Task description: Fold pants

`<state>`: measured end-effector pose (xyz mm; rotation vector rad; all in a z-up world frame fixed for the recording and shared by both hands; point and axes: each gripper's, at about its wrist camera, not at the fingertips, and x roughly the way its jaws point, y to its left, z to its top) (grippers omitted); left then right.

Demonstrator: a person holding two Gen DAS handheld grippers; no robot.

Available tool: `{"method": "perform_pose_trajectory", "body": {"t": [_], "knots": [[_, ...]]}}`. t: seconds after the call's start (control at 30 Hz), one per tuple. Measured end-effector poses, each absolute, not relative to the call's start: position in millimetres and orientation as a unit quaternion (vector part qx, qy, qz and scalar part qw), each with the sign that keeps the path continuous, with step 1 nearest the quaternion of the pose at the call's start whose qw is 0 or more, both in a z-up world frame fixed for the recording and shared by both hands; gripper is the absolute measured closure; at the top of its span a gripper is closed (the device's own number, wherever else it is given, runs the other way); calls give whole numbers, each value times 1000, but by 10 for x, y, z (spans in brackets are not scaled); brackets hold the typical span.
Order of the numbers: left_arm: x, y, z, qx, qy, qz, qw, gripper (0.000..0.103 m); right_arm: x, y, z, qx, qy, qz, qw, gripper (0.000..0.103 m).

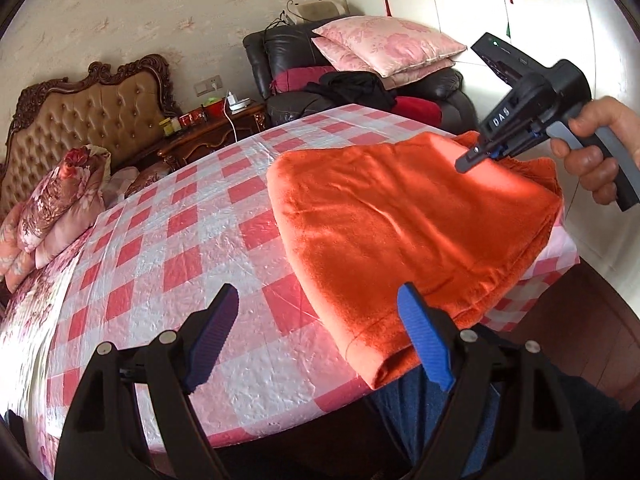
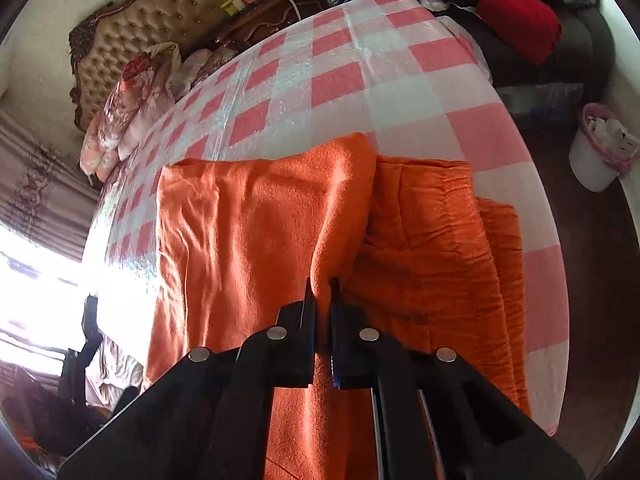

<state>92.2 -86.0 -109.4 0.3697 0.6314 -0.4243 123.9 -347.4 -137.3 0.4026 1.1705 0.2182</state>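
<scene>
Bright daylight; blown-out window glare (image 2: 36,280) at left; fisheye-bent, dark-vignetted edges

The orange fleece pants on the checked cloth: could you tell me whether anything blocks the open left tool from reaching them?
Nothing visible does. The left tool hangs open at the near edge of the orange fleece pants, with only bare pink-and-white checked cloth beside them.

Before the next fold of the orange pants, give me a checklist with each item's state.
1. Right gripper shut on a ridge of the orange pants: ok.
2. Left gripper open: ok.
3. Left gripper on the pants' near corner: not ok, only one finger is at the fabric, nothing between the jaws.
4. Pants fully on the checkered cover: not ok, the near corner overhangs the edge.
5. Bare cover beyond the pants: ok.
6. Layers under the top fold aligned: cannot tell.
</scene>
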Motion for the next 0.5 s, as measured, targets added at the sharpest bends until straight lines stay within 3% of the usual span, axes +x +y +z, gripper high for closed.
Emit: {"method": "perform_pose_trajectory", "body": {"t": [0.33,0.5], "knots": [[881,-847,-1058,199,293,-191,915,21,1017,-3650,-833,153,500,90,848,99],[902,-855,-1098,201,301,-189,913,21,1029,-3947,-1246,158,537,52,827,99]]}}
